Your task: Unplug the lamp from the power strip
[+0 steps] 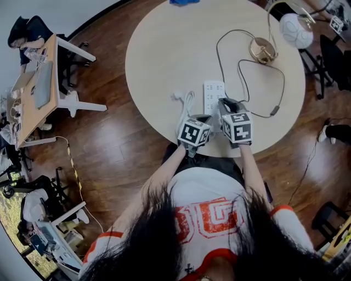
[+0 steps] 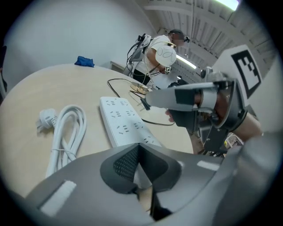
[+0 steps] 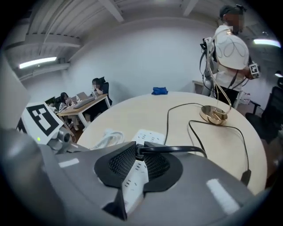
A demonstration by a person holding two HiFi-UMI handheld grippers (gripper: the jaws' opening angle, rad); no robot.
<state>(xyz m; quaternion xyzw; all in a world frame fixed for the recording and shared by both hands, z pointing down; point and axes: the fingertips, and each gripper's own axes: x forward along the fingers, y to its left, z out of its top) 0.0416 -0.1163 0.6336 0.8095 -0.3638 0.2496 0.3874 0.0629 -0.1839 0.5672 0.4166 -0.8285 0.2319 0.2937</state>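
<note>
A white power strip (image 1: 213,90) (image 2: 121,119) (image 3: 149,135) lies on the round table (image 1: 164,49). The lamp's gold base (image 1: 263,50) (image 3: 213,114) and white globe shade (image 1: 296,31) stand at the far right. Its black cord (image 1: 279,88) (image 3: 177,110) loops back to a black plug (image 3: 138,151) at the strip's near end. My right gripper (image 1: 226,104) (image 3: 138,148) is shut on that plug. My left gripper (image 1: 205,118) (image 2: 138,145) sits beside it over the strip's near end, its fingertips together. Whether it touches the strip is hidden.
The strip's own white cable (image 1: 186,101) (image 2: 66,132) lies coiled to its left. A blue cloth (image 1: 184,1) (image 3: 160,91) sits at the far edge. A person (image 3: 227,48) stands behind the lamp. A desk (image 1: 38,88) with seated people is far left and chairs (image 1: 334,60) are right.
</note>
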